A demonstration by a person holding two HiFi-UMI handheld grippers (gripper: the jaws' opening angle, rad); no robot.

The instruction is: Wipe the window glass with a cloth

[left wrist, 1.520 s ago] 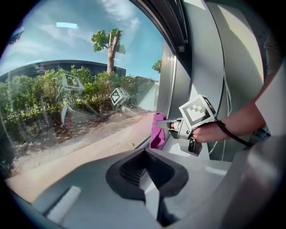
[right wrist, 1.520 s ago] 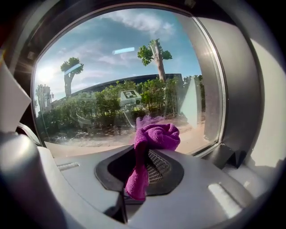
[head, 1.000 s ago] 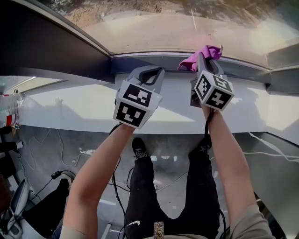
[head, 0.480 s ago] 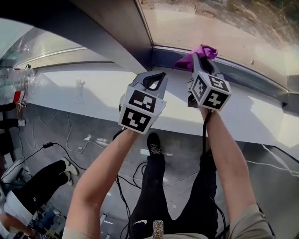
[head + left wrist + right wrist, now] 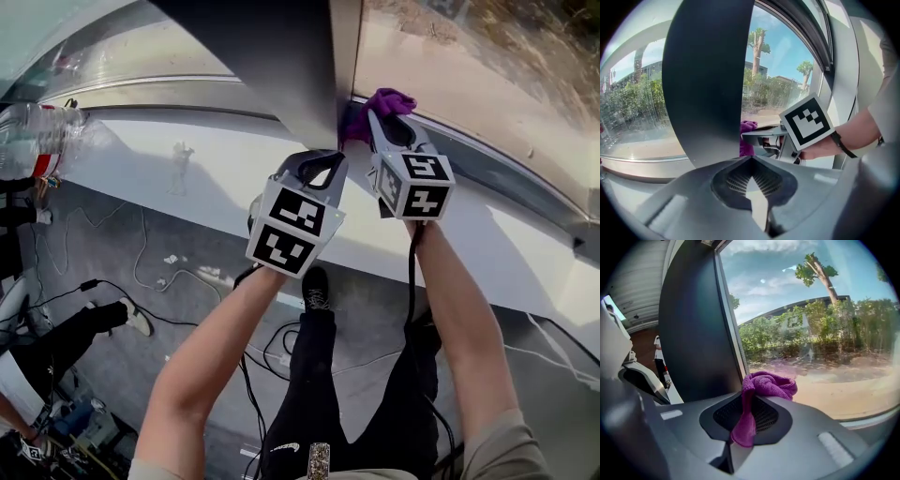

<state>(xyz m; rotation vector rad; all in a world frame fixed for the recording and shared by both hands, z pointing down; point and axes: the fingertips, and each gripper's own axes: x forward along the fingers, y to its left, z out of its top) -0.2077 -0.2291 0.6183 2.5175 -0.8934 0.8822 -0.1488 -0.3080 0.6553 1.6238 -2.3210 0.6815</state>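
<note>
A purple cloth (image 5: 377,101) is pinched in my right gripper (image 5: 375,120), which is shut on it. The cloth bunches over the jaw tips (image 5: 765,384) and a tail hangs down between them. It sits at the lower left corner of the window glass (image 5: 450,66), right beside the dark pillar (image 5: 281,66); whether it touches the pane I cannot tell. My left gripper (image 5: 322,159) hangs just left of the right one, in front of the pillar, shut with nothing in it (image 5: 751,160). In the left gripper view the cloth (image 5: 747,136) peeks out from behind the pillar.
A white sill (image 5: 187,178) runs below the window. A plastic bottle (image 5: 37,141) lies on it at far left. Cables (image 5: 178,281) trail over the grey floor, and another person (image 5: 56,347) is at lower left. A second pane (image 5: 56,47) lies left of the pillar.
Both grippers have moved left along the sill to the dark pillar, and the view has swung left with them. The right gripper has kept hold of the cloth.
</note>
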